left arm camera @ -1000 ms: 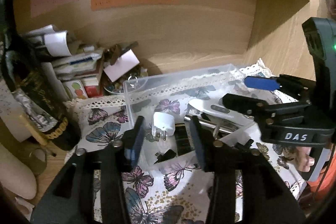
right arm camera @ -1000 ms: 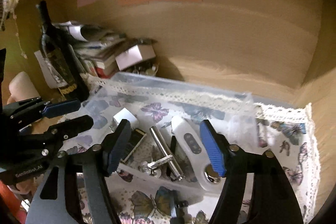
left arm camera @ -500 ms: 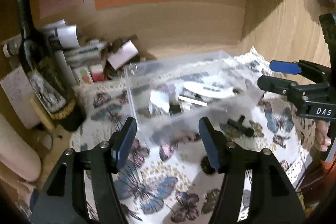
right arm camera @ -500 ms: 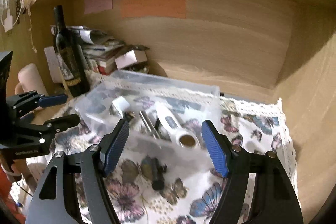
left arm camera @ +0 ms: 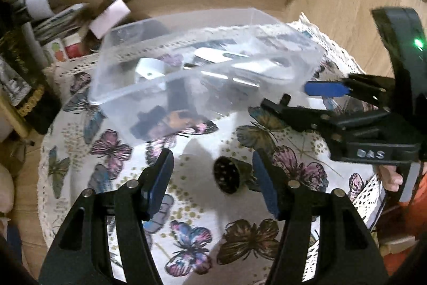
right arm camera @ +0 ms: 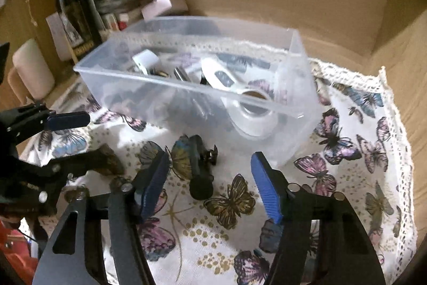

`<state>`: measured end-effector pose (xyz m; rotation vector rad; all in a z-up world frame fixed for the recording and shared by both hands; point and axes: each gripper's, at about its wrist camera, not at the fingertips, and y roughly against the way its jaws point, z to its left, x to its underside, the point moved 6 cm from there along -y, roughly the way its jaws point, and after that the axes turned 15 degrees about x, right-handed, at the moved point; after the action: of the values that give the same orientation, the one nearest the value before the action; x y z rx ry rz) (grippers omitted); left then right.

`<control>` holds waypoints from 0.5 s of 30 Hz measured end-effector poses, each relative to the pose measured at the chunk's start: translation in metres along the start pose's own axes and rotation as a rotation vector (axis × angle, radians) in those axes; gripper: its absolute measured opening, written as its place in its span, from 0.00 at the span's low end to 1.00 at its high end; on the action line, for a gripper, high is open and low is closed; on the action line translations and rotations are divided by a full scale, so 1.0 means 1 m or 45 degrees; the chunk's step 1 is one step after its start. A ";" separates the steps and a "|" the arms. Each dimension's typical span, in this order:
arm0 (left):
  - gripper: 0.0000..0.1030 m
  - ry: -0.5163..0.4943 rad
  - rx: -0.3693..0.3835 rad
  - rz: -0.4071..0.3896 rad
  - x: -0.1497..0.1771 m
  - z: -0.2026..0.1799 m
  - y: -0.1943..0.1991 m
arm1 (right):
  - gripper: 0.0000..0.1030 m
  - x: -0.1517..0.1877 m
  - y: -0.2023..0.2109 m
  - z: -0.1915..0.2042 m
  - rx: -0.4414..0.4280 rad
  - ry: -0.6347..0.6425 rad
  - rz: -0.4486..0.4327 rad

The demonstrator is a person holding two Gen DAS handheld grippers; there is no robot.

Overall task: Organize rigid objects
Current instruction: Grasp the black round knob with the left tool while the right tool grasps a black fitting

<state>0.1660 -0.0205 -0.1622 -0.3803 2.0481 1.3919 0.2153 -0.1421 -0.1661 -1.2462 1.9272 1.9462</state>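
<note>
A clear plastic box [left arm camera: 202, 71] [right arm camera: 186, 88] stands on the butterfly cloth and holds a white charger [right arm camera: 145, 60], a white device with a round end [right arm camera: 253, 108] and metal pieces. In front of the box a dark round plug-like part [left arm camera: 226, 175] lies on the cloth. It sits between the fingers of my open left gripper [left arm camera: 210, 154] [right arm camera: 98, 136], untouched and close to the right finger. A black clip-like object [right arm camera: 198, 167] lies between the closing jaws of my right gripper [right arm camera: 210, 155] [left arm camera: 284, 96]; the pads are clear of it.
The butterfly cloth [right arm camera: 347, 178] with its lace edge covers the wooden shelf. A dark wine bottle [right arm camera: 69, 4] and a pile of papers and small boxes [right arm camera: 128, 2] crowd the back left. A cream cylinder [right arm camera: 32, 68] stands at the left edge. Wooden walls close the back and right.
Both grippers have drawn back from above the box and sunk toward the cloth in front of it. The left jaws widened, then the right jaws narrowed.
</note>
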 end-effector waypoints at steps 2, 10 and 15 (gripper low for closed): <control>0.59 -0.005 0.012 0.021 0.001 -0.002 -0.006 | 0.49 -0.001 -0.008 0.001 -0.020 -0.002 0.034; 0.34 -0.006 0.064 0.074 0.004 -0.006 -0.022 | 0.22 -0.004 -0.021 0.013 -0.020 0.050 0.064; 0.34 0.001 0.052 0.026 0.002 -0.004 -0.010 | 0.22 -0.006 -0.008 0.014 -0.009 0.044 0.011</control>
<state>0.1690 -0.0277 -0.1696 -0.3434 2.0828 1.3603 0.2180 -0.1261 -0.1711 -1.2842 1.9467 1.9498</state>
